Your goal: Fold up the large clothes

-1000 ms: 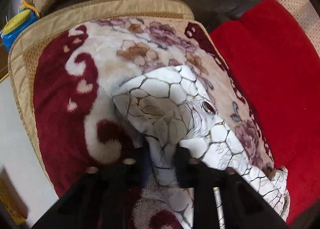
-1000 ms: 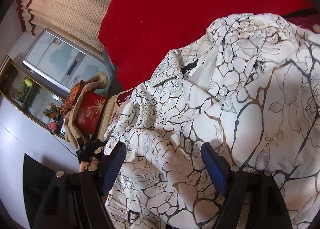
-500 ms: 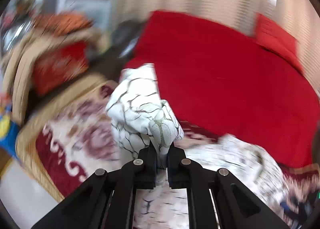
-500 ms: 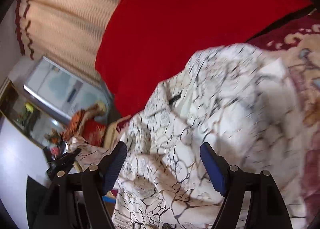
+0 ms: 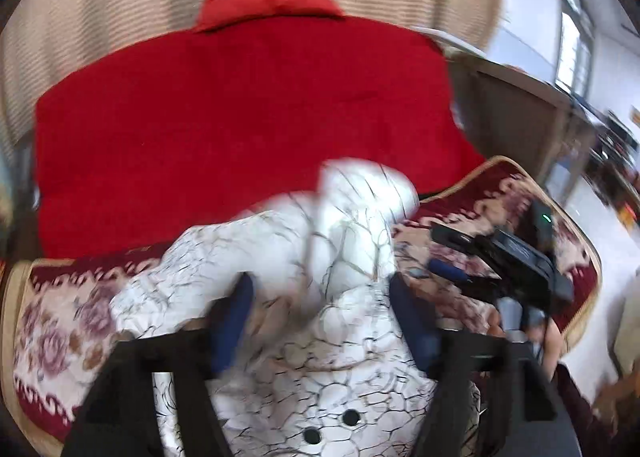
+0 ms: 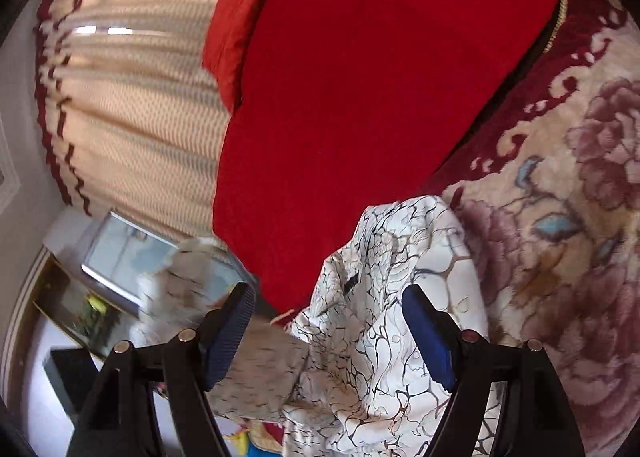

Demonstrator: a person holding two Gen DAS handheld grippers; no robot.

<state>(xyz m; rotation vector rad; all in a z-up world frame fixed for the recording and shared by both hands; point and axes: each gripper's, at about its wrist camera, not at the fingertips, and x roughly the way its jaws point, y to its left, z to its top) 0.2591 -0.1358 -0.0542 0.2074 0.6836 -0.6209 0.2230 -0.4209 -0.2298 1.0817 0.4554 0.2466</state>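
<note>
Both tongs stand open and hold nothing: the left tongs (image 5: 320, 317) and right tongs (image 6: 328, 341) straddle the white crackle-patterned garment (image 5: 320, 337), bunched low in frame on the plush floral maroon-and-cream blanket (image 6: 560, 257). Regrasping a single layer could undo the fold. Beyond lie a red bedspread (image 5: 240, 117) and beige curtains (image 6: 132, 105).

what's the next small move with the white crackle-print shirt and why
Probably close the left gripper on the white crackle-print shirt bunched between its open blue pads. The right gripper is open too, so nothing holds the shirt, which lies crumpled on the floral plush blanket; it needs lifting and spreading.
</note>
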